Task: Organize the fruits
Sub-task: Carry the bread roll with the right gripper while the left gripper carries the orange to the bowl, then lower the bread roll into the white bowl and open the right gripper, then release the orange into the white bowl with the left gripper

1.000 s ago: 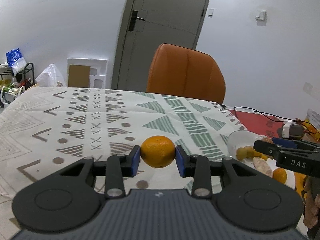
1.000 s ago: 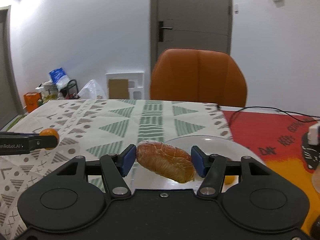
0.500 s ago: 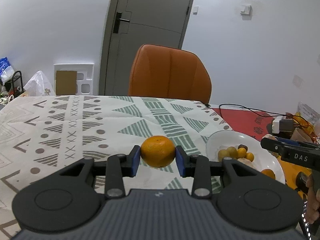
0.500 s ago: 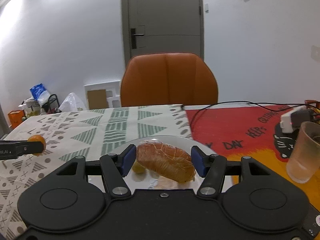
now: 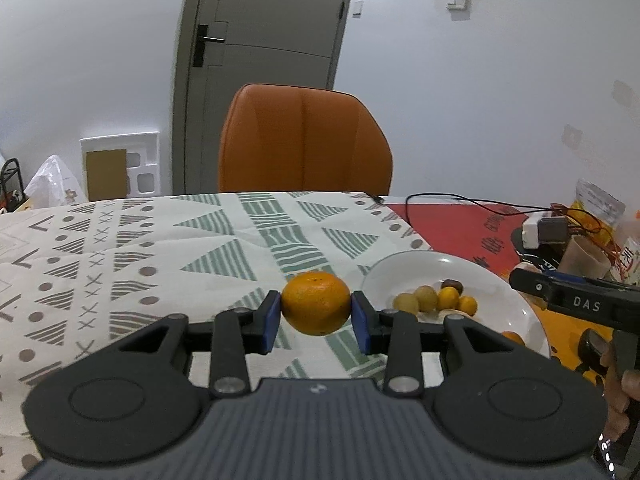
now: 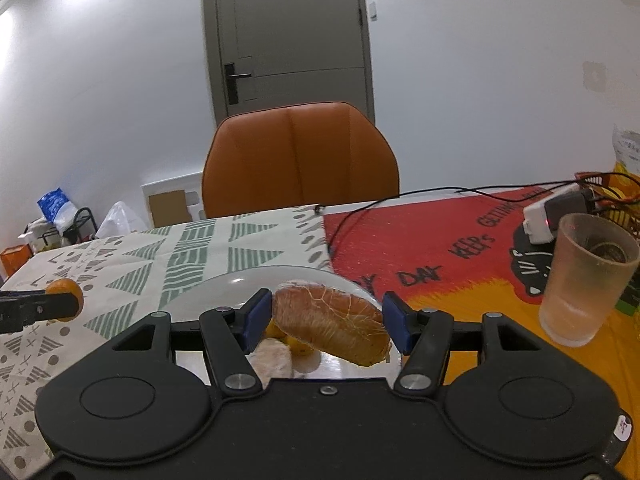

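My left gripper (image 5: 316,316) is shut on an orange (image 5: 316,303) and holds it above the patterned tablecloth, just left of a white plate (image 5: 516,292). The plate holds several small yellow, orange and brown fruits (image 5: 436,300). My right gripper (image 6: 325,318) is shut on a wrapped brown oblong fruit (image 6: 332,318) and holds it tilted over the white plate (image 6: 224,292). The left gripper with its orange (image 6: 66,294) shows at the left of the right wrist view. The right gripper's finger (image 5: 576,302) shows at the right of the left wrist view.
An orange chair (image 5: 304,140) stands at the table's far side. A red and yellow mat (image 6: 460,256) lies to the right with a frosted plastic cup (image 6: 584,280), a white charger (image 6: 556,216) and a black cable (image 6: 400,196).
Both grippers have moved right, each still holding its fruit. The left gripper is now closer to the plate. The right gripper has come lower over the plate.
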Tool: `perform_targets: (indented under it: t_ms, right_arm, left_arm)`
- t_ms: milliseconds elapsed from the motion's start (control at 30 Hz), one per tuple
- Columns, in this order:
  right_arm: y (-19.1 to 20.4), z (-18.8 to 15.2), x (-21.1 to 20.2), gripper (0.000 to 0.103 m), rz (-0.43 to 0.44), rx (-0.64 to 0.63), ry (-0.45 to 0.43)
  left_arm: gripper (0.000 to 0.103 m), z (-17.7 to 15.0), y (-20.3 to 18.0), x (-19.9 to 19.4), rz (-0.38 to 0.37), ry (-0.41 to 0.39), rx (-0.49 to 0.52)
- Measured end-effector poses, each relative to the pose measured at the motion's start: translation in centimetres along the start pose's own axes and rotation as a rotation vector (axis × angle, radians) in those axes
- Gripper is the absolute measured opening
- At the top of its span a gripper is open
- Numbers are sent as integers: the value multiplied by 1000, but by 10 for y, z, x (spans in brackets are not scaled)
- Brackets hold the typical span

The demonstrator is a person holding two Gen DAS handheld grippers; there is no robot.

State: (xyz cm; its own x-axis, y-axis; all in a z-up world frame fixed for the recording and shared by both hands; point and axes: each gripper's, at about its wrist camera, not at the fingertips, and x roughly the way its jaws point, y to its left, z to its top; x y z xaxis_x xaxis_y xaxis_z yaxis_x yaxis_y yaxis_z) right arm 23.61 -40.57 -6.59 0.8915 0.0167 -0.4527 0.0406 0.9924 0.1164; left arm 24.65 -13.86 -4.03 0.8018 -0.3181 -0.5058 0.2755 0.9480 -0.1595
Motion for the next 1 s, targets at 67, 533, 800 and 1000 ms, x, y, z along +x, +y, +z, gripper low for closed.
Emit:
perform_targets:
  t_ms: [67,533,800,1000]
  right_arm:
    - [-3,0,1,64,16,12,-6]
    - [-15,-20,-25,78,13,77,-14]
    - [-9,-34,-33,78,21,82,6]
    - [-5,-36,-34,78,29,90,10]
  left_arm:
    - [36,0,-5,2,-6,3,7]
    - [36,-1,-33,19,-55,27,53]
    - [36,-1,-44,25,-86,37,62]
    - [41,1,-45,19,-80,27,75]
